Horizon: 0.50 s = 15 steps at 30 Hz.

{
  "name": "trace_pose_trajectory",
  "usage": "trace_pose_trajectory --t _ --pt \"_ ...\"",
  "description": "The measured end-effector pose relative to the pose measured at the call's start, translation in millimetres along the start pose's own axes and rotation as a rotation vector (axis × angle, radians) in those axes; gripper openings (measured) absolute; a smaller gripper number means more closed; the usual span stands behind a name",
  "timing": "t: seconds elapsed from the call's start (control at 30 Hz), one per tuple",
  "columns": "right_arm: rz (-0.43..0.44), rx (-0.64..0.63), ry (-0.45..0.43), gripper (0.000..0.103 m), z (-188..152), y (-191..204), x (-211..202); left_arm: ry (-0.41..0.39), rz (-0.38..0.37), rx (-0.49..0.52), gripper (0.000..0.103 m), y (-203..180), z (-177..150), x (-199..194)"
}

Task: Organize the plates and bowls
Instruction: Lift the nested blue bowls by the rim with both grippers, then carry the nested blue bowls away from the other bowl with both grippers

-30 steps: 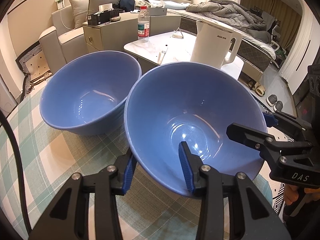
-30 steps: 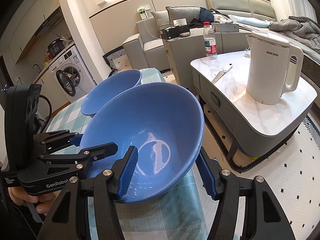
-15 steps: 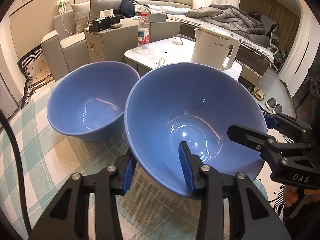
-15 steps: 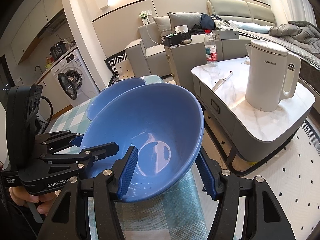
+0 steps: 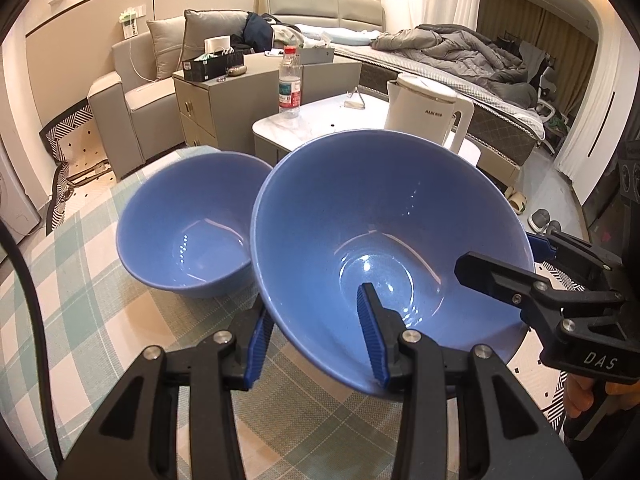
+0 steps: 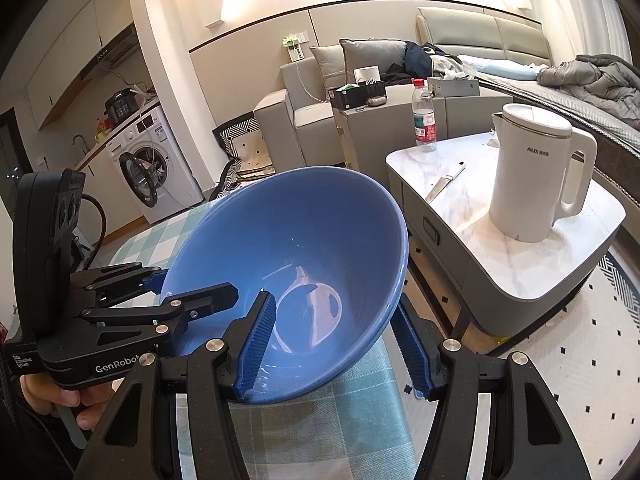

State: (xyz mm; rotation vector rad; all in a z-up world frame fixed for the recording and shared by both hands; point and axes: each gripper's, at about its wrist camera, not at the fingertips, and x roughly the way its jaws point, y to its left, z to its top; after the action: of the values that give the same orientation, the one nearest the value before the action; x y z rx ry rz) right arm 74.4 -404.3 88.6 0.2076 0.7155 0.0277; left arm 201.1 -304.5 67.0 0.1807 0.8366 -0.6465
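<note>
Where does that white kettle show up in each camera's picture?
Left wrist view: white kettle upper right of centre, on the marble table behind the held blue bowl.
Right wrist view: kettle far right, on that table.
Shared landmark: water bottle.

1. Left gripper (image 5: 316,336): black angular arms, ribbed blue pads (image 5: 370,332), silver screws behind them; "GenRobot" in white on its side in the right view.
2. Right gripper (image 6: 336,344): same black build, blue pads (image 6: 256,344), "DAS" lettering.
3. Bare fingers (image 6: 80,408) under the left grip.
</note>
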Motion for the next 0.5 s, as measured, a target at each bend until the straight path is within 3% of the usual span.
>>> trace_pose_trajectory --t 0.5 --pt "0.008 -0.037 -0.020 0.061 24.9 23.6 -8.2 -0.056 0.026 -0.014 0.040 15.1 14.2 -28.4"
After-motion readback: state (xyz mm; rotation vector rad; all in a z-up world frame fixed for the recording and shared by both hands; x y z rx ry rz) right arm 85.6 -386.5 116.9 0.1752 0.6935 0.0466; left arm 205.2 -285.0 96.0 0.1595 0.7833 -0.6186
